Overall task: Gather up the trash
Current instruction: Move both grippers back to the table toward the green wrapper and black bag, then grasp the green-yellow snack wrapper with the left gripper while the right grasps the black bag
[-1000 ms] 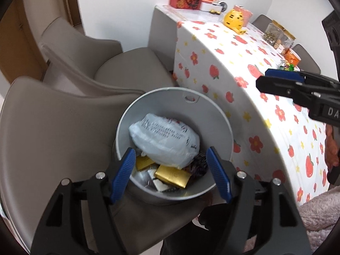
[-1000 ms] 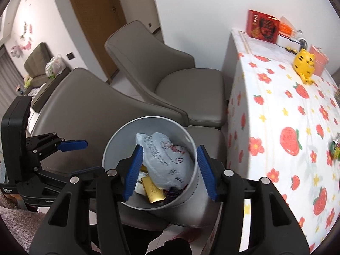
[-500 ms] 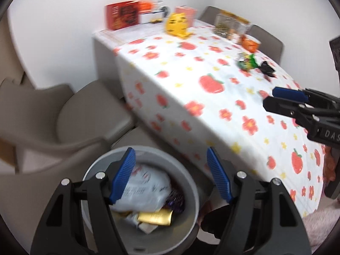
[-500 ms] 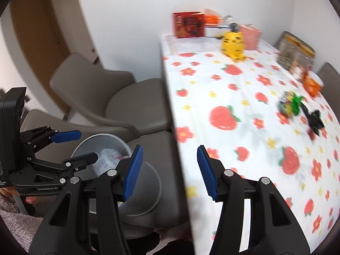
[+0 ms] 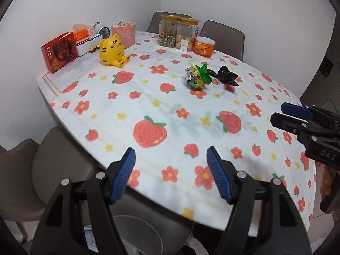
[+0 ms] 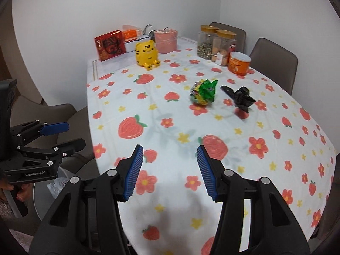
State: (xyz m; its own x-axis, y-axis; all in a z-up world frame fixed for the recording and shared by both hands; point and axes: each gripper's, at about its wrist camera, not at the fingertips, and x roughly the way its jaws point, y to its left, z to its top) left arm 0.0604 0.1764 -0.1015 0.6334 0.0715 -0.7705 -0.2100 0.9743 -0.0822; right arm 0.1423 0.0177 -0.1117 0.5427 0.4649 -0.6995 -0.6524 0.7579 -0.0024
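The crumpled green snack wrapper (image 6: 203, 93) lies on the strawberry-print tablecloth (image 6: 165, 131), with a scrunched black wrapper (image 6: 241, 98) just beside it, on the side toward the orange tin (image 6: 239, 62). Both sit well out from the near table edge; the yellow tiger figure (image 6: 147, 54) stands farther back from the green wrapper, by the wall.

The right gripper (image 6: 167, 166) hangs over the near cloth, jaws parted and empty. The left gripper (image 5: 171, 173) is likewise released, with nothing between its pads, above the table edge and the grey bin (image 5: 136, 233) below.

The step in hand looks like reaching for the next piece of trash. To do it well, come down over the green wrapper with the pads straddling its bulk, and clench on the crumpled body rather than a loose corner. Take care not to nudge the black wrapper.
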